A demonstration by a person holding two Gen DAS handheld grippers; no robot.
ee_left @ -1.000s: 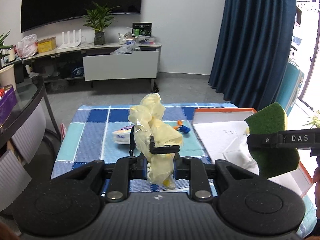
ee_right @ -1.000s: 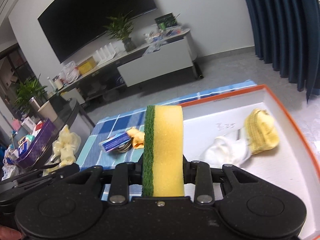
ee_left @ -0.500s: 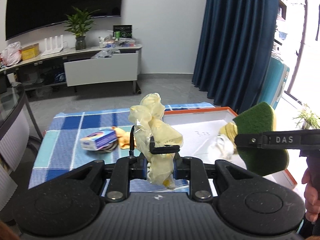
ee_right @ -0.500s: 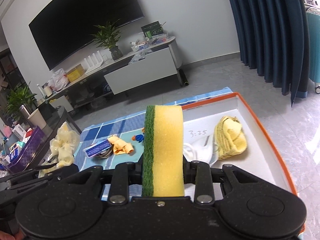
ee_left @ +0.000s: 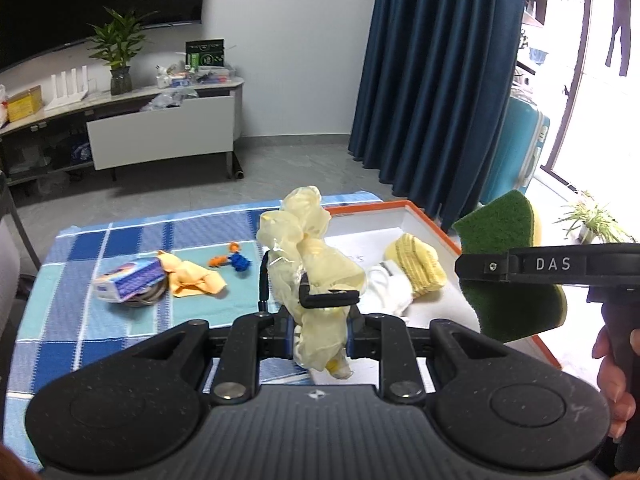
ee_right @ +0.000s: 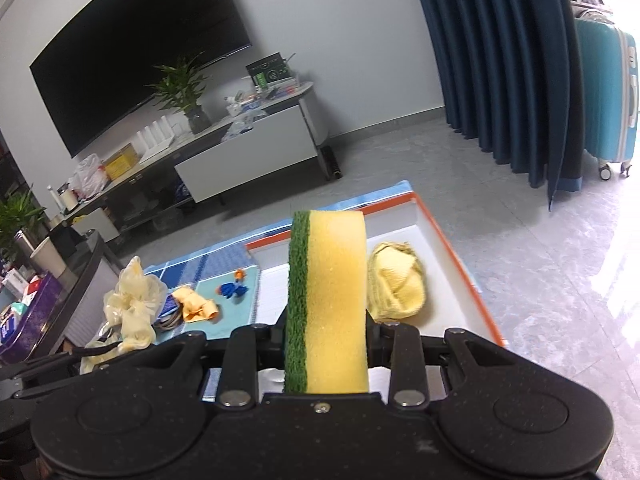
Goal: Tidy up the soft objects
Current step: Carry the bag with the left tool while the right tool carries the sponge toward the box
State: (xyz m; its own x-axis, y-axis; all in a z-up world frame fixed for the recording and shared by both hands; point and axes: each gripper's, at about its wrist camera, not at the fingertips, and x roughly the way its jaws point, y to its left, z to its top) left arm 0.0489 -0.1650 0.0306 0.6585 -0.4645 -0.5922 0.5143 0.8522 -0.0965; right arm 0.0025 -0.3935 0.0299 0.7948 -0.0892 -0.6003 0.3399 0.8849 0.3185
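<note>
While both claws are loaded, entries run outward from each. Left gripper [ee_left: 320,308]: jaws narrow, clamped on a crumpled pale-yellow glove [ee_left: 308,256] that stands upright above the pads. Right gripper [ee_right: 326,320]: jaws closed on a yellow-and-green sponge [ee_right: 328,300], long axis pointing forward along the fingers. Ahead and below: orange-rimmed white tray [ee_right: 448,248], holding a yellow knitted bundle [ee_right: 396,284] and, apparently, a white cloth [ee_left: 390,284]. The tray lies directly under the sponge and right of the glove; the right hand is nearer. On the checked tablecloth [ee_left: 120,236]: orange cloth [ee_left: 192,280].
</note>
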